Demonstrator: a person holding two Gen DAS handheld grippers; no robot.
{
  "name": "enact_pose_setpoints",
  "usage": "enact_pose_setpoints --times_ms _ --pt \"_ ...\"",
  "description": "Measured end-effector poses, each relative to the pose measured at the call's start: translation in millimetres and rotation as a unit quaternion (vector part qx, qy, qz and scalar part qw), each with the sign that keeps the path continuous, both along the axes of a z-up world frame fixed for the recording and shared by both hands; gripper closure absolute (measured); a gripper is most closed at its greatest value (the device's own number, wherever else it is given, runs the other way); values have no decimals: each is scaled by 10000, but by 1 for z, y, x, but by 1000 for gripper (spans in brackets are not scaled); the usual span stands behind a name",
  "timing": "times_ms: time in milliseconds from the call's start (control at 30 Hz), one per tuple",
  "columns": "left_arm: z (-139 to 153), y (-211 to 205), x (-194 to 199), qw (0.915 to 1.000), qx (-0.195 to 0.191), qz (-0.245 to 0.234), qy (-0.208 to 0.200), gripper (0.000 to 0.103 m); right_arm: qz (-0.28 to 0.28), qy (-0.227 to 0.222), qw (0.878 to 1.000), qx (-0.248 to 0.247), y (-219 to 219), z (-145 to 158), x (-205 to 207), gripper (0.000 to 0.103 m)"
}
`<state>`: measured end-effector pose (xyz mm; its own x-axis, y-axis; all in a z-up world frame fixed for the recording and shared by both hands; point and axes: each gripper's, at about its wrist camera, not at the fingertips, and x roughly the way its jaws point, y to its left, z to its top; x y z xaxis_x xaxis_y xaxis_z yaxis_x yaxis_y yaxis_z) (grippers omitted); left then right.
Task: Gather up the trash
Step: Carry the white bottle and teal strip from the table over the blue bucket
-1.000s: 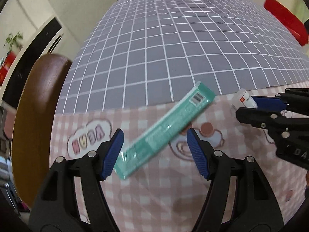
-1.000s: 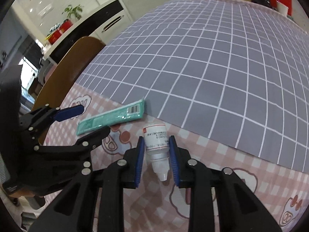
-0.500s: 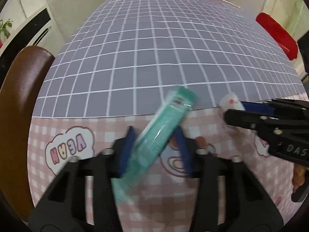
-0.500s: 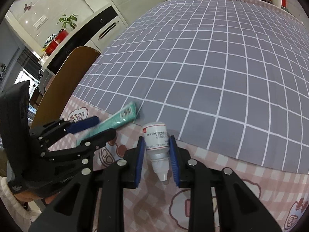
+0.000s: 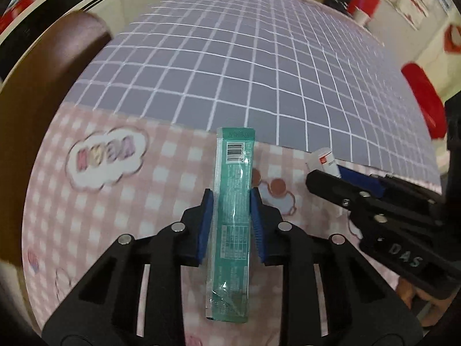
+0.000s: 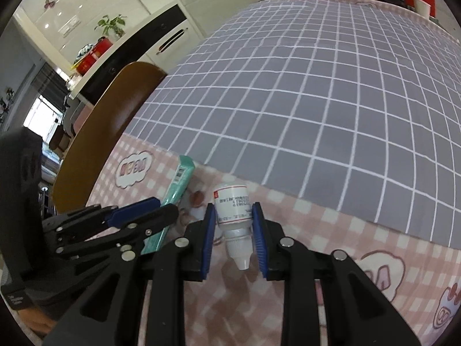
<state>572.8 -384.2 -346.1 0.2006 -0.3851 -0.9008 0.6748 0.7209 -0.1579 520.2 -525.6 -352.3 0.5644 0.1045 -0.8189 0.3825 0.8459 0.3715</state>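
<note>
While the left tool [image 5: 232, 199] closes its blue pads on a long teal plastic-wrapped packet [image 5: 232, 222], the right tool [image 6: 234, 219] grips a small white dropper bottle [image 6: 233, 216] — both above the pink-checked tabletop [image 6: 331, 230].

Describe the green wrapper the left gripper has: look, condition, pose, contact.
The green wrapper is a long, narrow teal packet of glossy plastic film with a white barcode near its far end, fine print along its body and a clear crimped seam at its near end. It looks flat, possibly empty. It lies lengthwise along the left hand-held gripper, whose blue pads are closing on its long edges. Below it is the pink checked cloth.
</note>
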Motion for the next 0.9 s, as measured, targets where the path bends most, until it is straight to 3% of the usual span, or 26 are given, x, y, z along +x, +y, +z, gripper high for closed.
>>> enact_pose_setpoints --times_ms 233,433,667,900 --pt "32 72 -19 9968 -272 746 22 77 543 -91 9985 -43 53 27 5 78" --pt "62 156 -38 9891 -338 1432 -73 77 1290 -127 9916 16 130 45 4 78" --pt "77 281 -85 9677 -296 2502 -51 77 2440 -9 9695 204 253 54 -16 78" --pt "73 397 -148 9387 -12 3445 152 77 3201 261 9459 455 362 48 -54 78"
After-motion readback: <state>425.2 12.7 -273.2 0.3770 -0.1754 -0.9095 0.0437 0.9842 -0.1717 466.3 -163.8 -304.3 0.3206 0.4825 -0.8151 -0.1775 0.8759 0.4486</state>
